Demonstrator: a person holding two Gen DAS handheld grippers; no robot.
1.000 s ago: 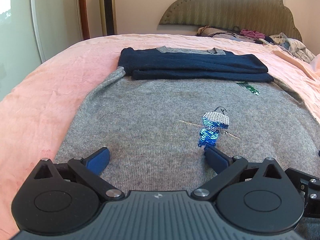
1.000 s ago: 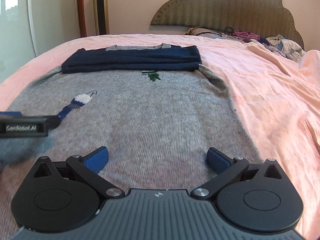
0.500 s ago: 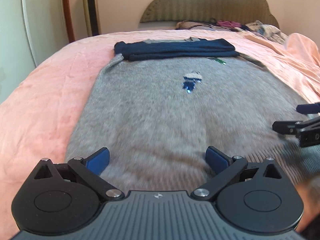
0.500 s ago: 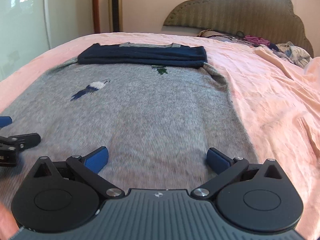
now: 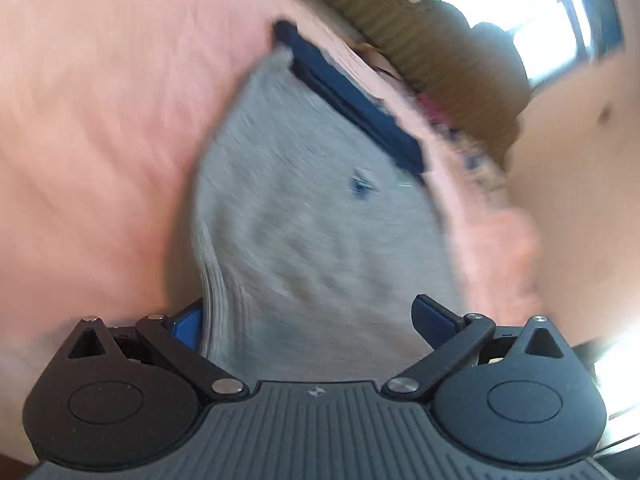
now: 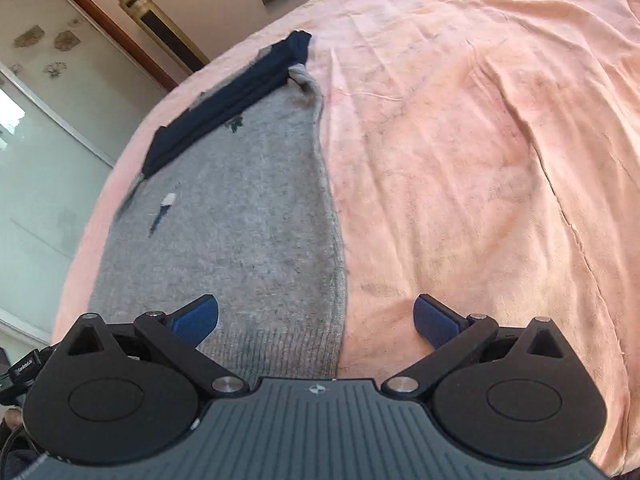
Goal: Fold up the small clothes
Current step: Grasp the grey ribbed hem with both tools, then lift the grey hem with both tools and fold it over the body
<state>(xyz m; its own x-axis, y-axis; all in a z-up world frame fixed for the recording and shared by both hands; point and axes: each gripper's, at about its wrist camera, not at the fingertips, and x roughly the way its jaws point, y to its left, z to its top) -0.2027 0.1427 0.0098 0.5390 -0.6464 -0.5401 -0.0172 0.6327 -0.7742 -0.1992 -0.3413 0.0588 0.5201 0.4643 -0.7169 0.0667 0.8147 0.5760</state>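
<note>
Grey sweater [image 6: 248,216]: lies flat on the pink bedspread [image 6: 460,160], hem toward both cameras, navy sleeves [image 6: 228,108] folded across its far end toward the headboard [image 5: 436,60]; small sequin motif [image 6: 164,208] on the chest. Left gripper [image 5: 308,320]: jaws spread wide, nothing clamped; the sweater's left hem corner sits between them, just beside the left finger; view tilted and motion-blurred. Right gripper [image 6: 316,316]: jaws spread wide, nothing clamped, straddling the sweater's right hem corner, one finger over knit, the other over bedspread. Contact with the cloth cannot be told.
</note>
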